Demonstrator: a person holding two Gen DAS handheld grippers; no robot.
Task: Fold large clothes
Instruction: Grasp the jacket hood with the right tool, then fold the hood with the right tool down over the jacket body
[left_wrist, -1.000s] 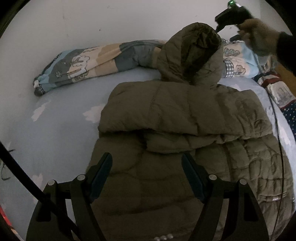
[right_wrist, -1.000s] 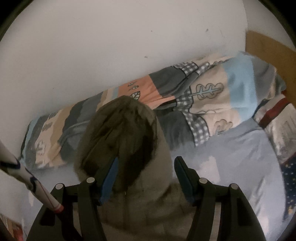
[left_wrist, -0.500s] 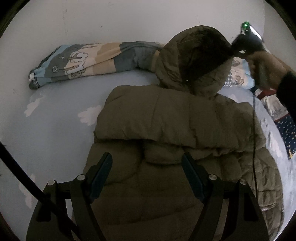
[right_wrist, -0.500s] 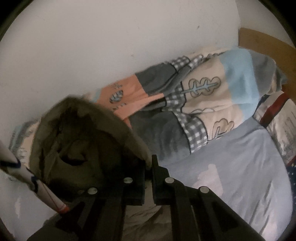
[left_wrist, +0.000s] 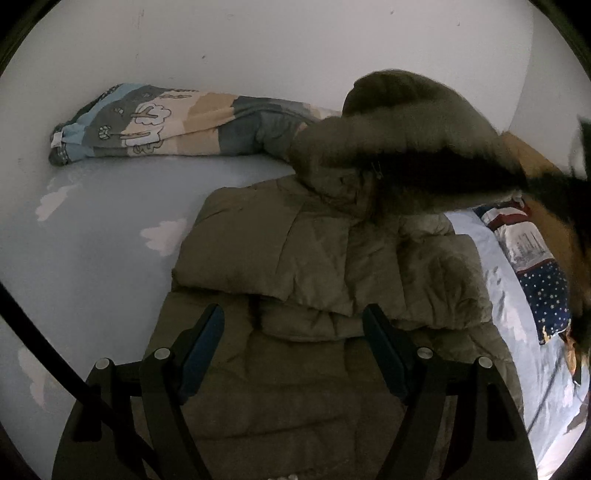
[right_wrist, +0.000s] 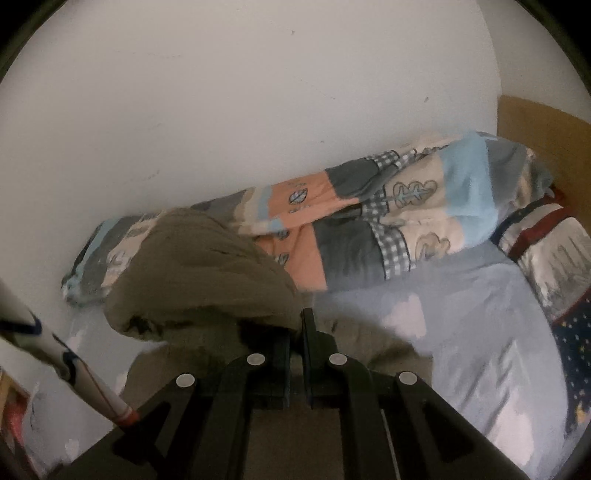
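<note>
An olive puffer jacket (left_wrist: 314, 266) lies on the bed, its sleeves folded across the body. My left gripper (left_wrist: 293, 321) hovers open above the jacket's lower half, with nothing between its fingers. The hood (left_wrist: 406, 136) is lifted off the bed and stretched to the right, blurred by motion. In the right wrist view my right gripper (right_wrist: 295, 328) is shut on the rim of the hood (right_wrist: 195, 269), which bulges to the left of the fingers. At the right edge of the left wrist view only a dark blur shows where the right gripper is.
A rolled patchwork quilt (left_wrist: 177, 125) (right_wrist: 369, 221) lies along the white wall. A star-patterned pillow (left_wrist: 532, 266) sits at the right by a wooden headboard (right_wrist: 535, 122). The light blue cloud sheet (left_wrist: 103, 229) is bare left of the jacket. A striped tube (right_wrist: 55, 350) crosses the lower left.
My right gripper closed on the hood's rim and pulled it up and to the right, off the quilt. The left gripper rose a little and stayed open.
</note>
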